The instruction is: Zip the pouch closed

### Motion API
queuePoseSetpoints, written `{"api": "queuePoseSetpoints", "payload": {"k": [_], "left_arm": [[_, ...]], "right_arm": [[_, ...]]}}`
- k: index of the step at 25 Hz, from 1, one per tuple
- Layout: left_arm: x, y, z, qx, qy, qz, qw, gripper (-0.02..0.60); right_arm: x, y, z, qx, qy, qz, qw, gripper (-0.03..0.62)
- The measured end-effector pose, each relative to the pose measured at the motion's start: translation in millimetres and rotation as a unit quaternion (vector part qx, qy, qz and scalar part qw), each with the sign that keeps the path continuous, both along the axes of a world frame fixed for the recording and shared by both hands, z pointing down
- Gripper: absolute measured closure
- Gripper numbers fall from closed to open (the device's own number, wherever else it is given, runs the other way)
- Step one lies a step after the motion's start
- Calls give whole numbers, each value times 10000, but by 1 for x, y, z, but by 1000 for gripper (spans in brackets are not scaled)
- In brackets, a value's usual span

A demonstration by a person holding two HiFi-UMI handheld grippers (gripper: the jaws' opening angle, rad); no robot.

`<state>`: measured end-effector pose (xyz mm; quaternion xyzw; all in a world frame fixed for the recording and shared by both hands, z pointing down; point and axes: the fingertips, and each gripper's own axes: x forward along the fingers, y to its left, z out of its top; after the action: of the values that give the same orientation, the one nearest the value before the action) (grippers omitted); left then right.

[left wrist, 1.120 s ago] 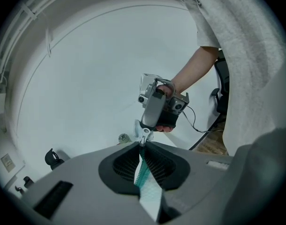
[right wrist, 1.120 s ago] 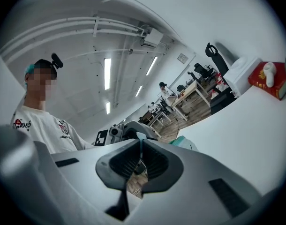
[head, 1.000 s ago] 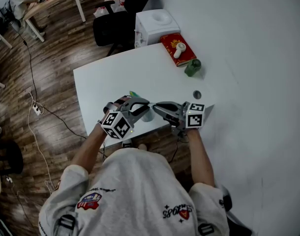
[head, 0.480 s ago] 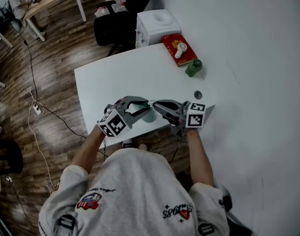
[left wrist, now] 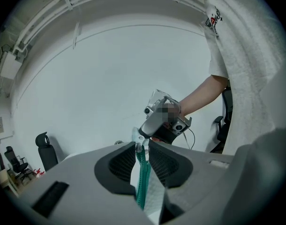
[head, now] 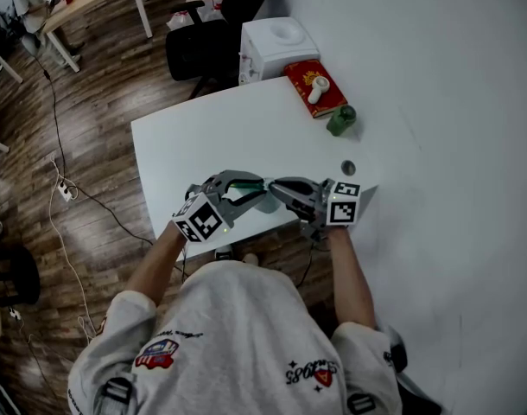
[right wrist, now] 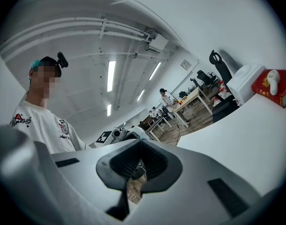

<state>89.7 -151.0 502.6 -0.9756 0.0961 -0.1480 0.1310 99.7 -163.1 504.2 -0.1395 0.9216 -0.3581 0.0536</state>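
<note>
Wood floor surrounds a white bench. The person stands at its six o'clock edge. A white box, a red box and a green bottle sit well away at the bench's one o'clock corner and play no part in the task.

Both tools meet tip to tip above the near edge. The left hand-held gripper comes in from eight o'clock. Its jaws have just been easing apart a little, and the pouch runs between them. They are now only slightly parted, with the pads lying close against the teal zip on either side. The right hand-held gripper comes in from three o'clock with its jaws pressed together. Its own view shows nothing between them, but in the left gripper view its tip sits at the pouch's twelve o'clock end, so it probably pinches the pull there.

The pouch hangs in the air between the two tips, above the bench edge, and its zip does not look finished. To do this step well, the left pads should clamp the fabric rather than the teeth. The track should be held taut and straight, and the pull drawn steadily along that line without twisting, so the mesh cannot snag
</note>
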Motion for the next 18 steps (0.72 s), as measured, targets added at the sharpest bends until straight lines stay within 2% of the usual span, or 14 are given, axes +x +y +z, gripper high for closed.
{"api": "queuePoseSetpoints", "payload": {"k": [5, 18], "left_arm": [[2, 1, 10, 42, -224, 69, 9997, 532], [-1, -1, 6, 28, -50, 71, 10000, 546]], "right_arm": [[0, 0, 5, -32, 96, -64, 9999, 586], [3, -1, 5, -142, -130, 8, 9998, 588]]}}
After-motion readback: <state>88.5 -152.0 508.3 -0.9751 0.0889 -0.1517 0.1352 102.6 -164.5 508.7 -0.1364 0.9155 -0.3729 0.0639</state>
